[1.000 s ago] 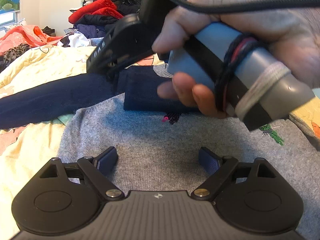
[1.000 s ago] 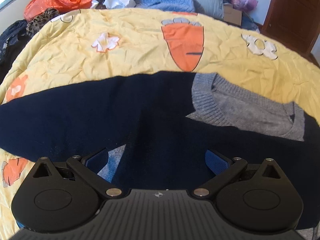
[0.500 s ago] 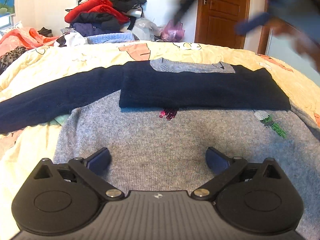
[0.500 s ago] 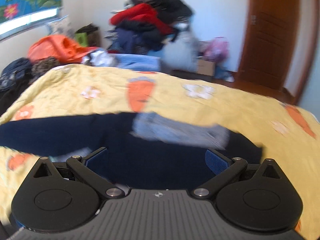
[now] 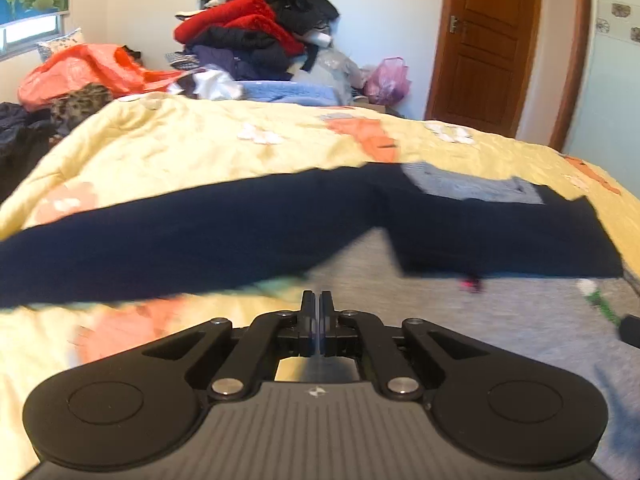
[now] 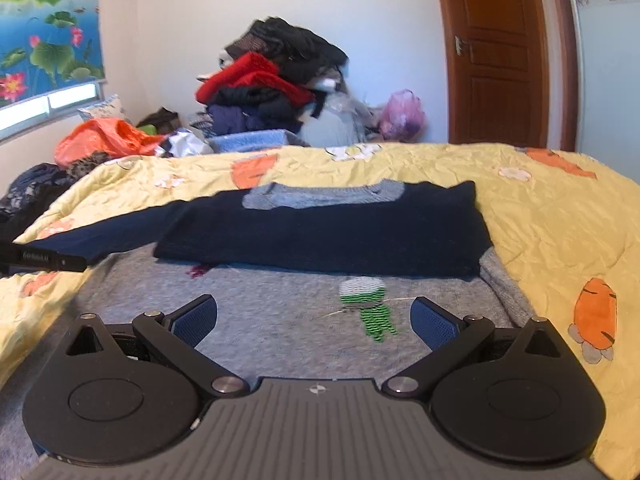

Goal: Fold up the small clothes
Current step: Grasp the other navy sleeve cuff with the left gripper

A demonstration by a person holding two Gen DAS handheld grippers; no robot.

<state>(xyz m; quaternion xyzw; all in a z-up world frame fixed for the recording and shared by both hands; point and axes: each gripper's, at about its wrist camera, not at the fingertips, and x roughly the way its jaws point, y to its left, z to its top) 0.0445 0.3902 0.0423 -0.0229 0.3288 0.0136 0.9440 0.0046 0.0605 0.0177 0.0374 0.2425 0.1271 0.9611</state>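
Observation:
A small grey sweater (image 6: 280, 320) with navy sleeves lies flat on the yellow quilt (image 6: 560, 220). One navy sleeve (image 6: 340, 236) is folded across the chest below the grey collar (image 6: 320, 196). The other sleeve (image 5: 160, 248) stretches out to the left. My right gripper (image 6: 316, 320) hovers open over the grey body near a green embroidered figure (image 6: 372, 312), holding nothing. My left gripper (image 5: 318, 304) is shut at the sweater's left side, over the quilt and the grey edge (image 5: 360, 264); nothing shows between its fingers. Its black tip (image 6: 44, 260) pokes into the right wrist view at the left.
A heap of red, black and blue clothes (image 6: 272, 88) is piled beyond the bed's far side. Orange fabric (image 6: 104, 136) lies at the back left. A wooden door (image 6: 500, 52) stands at the back right. Bare quilt (image 5: 200, 152) spreads beyond the sweater.
The right gripper has let go of the navy sleeve, now folded across the chest, and pulled back over the body. The left gripper has shut and swung left toward the sweater's edge.

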